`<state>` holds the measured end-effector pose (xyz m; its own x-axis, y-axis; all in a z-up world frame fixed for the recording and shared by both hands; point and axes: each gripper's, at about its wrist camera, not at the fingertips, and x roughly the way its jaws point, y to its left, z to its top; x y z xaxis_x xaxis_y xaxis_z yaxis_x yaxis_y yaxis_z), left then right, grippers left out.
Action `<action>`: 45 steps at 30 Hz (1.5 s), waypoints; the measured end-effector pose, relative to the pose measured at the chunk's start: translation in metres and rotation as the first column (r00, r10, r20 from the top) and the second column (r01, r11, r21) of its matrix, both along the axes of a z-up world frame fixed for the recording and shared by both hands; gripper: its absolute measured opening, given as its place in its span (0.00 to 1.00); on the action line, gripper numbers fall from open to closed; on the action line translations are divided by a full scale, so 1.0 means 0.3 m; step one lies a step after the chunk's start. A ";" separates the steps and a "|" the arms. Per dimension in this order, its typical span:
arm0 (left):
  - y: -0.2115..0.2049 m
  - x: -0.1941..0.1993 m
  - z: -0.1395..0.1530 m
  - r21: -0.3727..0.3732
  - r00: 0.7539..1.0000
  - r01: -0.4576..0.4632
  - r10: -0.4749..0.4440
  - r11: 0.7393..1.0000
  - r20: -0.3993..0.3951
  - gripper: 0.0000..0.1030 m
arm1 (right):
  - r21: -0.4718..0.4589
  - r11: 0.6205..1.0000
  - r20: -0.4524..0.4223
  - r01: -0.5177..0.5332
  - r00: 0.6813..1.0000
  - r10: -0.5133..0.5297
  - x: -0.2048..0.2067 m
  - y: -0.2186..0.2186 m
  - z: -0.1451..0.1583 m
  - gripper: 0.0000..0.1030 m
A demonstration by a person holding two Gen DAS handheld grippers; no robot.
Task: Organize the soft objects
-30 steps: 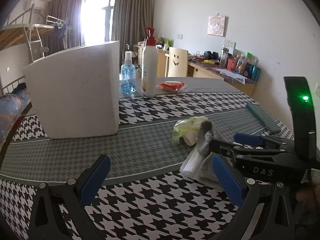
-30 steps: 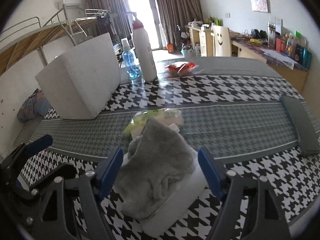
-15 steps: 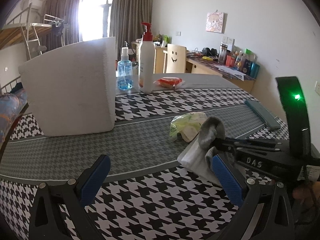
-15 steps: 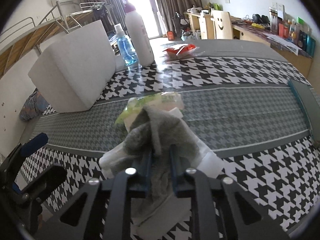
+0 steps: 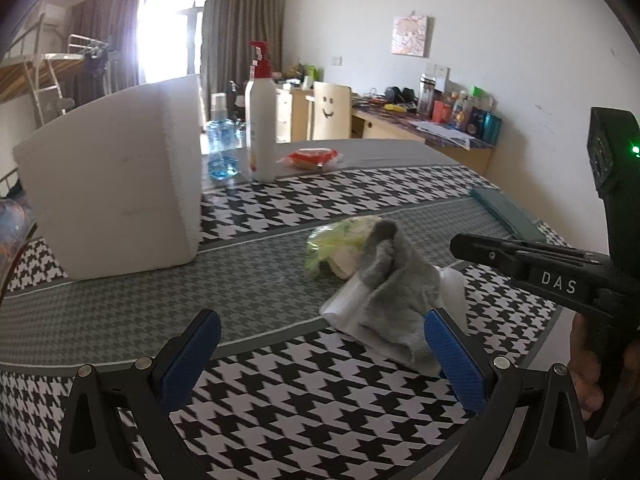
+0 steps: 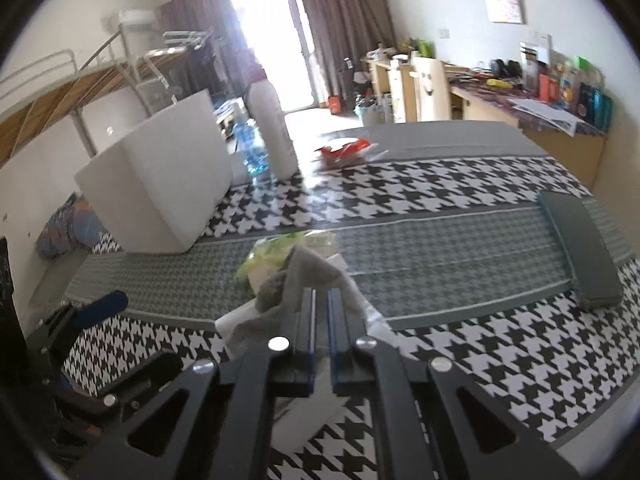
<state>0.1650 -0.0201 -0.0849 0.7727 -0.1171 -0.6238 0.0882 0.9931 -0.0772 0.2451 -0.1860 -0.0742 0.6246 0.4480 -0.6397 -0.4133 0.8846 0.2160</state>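
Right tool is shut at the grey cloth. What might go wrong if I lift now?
1. The right tool looks shut with little or no grey fleecy cloth between its pads, so a lift may come up empty.
2. The cloth lies on a white paper sheet, which may drag along.
3. The green plastic packet just behind may get shoved.

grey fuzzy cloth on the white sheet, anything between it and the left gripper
Nothing visible: the grey fuzzy cloth lies right ahead of the left gripper, with only black-and-white houndstooth tablecloth between.
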 end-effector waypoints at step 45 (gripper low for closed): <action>-0.147 0.081 0.001 0.077 0.996 0.089 -0.088 0.993 -0.019 0.95 | -0.035 0.998 -0.087 0.056 0.994 -0.059 -0.056 -0.128 -0.079 0.13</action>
<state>0.1893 -0.0642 -0.0845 0.7518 -0.1357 -0.6453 0.1756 0.9845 -0.0024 0.2282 -0.2243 -0.0979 0.5896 0.3909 -0.7068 -0.3423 0.9135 0.2197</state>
